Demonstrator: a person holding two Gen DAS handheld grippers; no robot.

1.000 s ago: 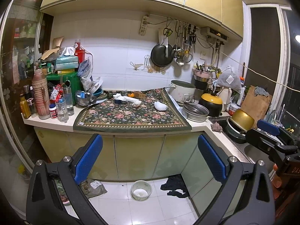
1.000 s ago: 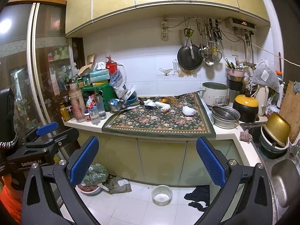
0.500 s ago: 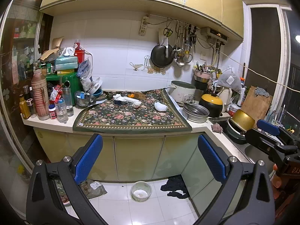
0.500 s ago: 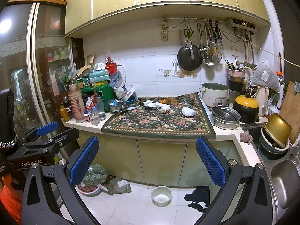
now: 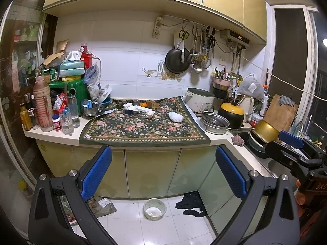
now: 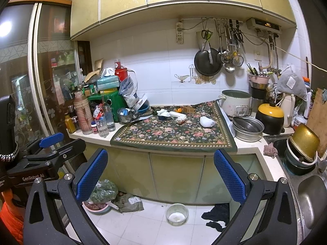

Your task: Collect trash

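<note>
A floral cloth [image 5: 143,130] [image 6: 173,134] covers the counter ahead. On it lie a crumpled white wad [image 5: 176,116] [image 6: 206,121], a smaller crumpled paper [image 5: 149,114] [image 6: 180,119], and white tissue on a dark cup [image 5: 128,107] [image 6: 163,113] beside a white flat box and an orange. My left gripper [image 5: 163,169] is open and empty, well short of the counter. My right gripper [image 6: 160,169] is open and empty, at a similar distance. Each gripper shows at the edge of the other's view.
Bottles, jars and a green box [image 5: 67,94] crowd the counter's left. A rice cooker [image 5: 199,102], steel pot [image 5: 214,123] and yellow-lidded pot [image 5: 232,114] stand right, with a sink [image 6: 310,192] beyond. On the floor lie a bowl [image 5: 154,208], a dark rag [image 5: 192,204] and bags [image 6: 104,192].
Both views have shifted only slightly; the counter sits a touch higher and nearer in frame. Both grippers stay open and empty.
</note>
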